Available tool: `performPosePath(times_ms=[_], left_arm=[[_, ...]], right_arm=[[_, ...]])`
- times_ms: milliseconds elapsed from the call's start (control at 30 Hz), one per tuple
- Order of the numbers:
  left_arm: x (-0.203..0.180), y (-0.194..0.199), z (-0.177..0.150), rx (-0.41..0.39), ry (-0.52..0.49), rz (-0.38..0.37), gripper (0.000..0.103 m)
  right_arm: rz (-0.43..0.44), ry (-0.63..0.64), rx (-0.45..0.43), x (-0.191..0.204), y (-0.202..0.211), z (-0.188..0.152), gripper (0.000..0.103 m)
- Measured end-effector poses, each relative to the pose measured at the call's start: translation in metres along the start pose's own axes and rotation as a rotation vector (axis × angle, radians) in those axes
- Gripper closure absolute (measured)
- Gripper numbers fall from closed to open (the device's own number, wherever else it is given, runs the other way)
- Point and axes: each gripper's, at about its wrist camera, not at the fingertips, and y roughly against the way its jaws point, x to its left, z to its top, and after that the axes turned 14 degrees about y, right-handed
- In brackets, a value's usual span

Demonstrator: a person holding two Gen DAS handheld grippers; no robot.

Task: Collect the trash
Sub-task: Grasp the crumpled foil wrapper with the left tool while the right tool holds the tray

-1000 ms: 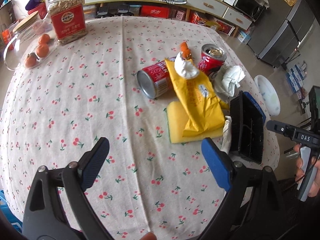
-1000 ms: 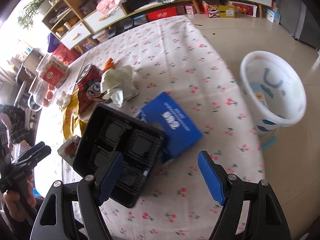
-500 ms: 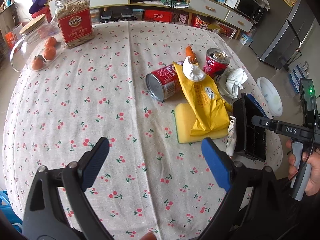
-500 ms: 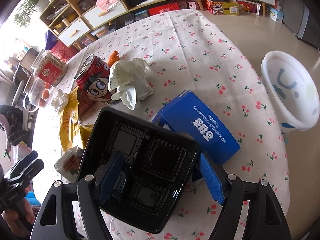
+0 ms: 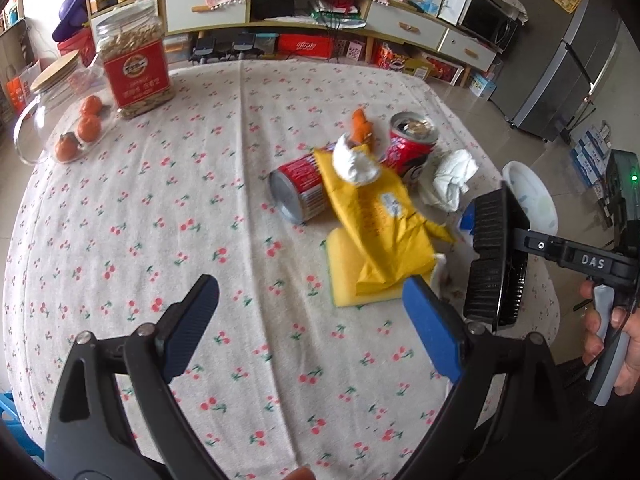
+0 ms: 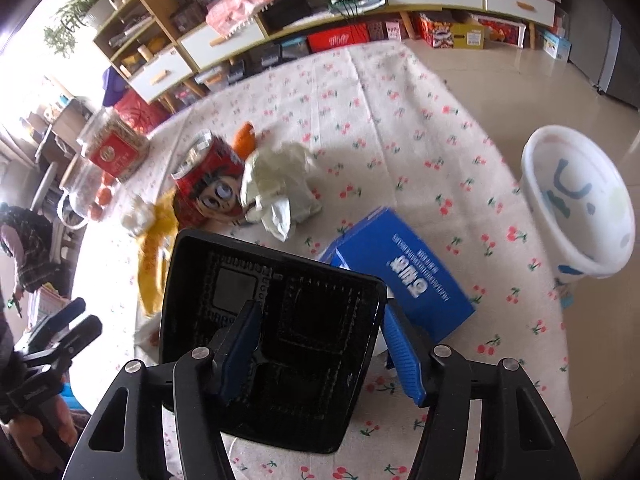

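Observation:
My right gripper (image 6: 320, 316) holds a black plastic tray (image 6: 276, 312). One pad sits inside a compartment, the other presses the outer rim, and the jaws are closing on it. The tray (image 5: 496, 260) stands tilted on edge at the table's right side. Trash lies in the middle: a red can on its side (image 5: 300, 188), an upright red can (image 5: 410, 148), a yellow bag (image 5: 380, 232) over a yellow sponge (image 5: 348, 272), crumpled white tissue (image 5: 452, 180) and a blue box (image 6: 408, 276). My left gripper (image 5: 310, 296) hangs open above bare cloth, short of the sponge.
A white bin (image 6: 580, 208) stands on the floor beyond the table's right edge. At the far left stand a nut jar (image 5: 136, 68) and a glass jar of oranges (image 5: 60, 120). A hand (image 5: 608, 344) holds the right gripper's handle. Shelves line the back wall.
The right jaws have narrowed around the black tray, and the tray has tipped up from flat onto its edge. The left gripper stays open in about the same spot.

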Motion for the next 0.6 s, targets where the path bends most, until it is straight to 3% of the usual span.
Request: performPosePath(times_ms=[167,367,433,600], left_arm=[[-0.012,-0.003,0.011,-0.058,0.008,-0.031,0.011],[-0.039,-0.011,0.027,-0.142,-0.077,-0.081,0.027],[-0.046,-0.018,0.03,-0.153,-0.109,-0.075,0.038],[-0.048,-0.035,0.036,-0.151,-0.141,-0.048,0.045]], right_arm=[[-0.001,-0.018,-0.044,-0.012,0.019,0.001,0.041],[-0.014,-0.041,-0.072,-0.026,0.035,-0.002,0.041],[-0.016,-0.052,-0.077,-0.032,0.039,-0.004,0.041],[-0.019,-0.067,-0.079,-0.044,0.044,-0.009,0.041]])
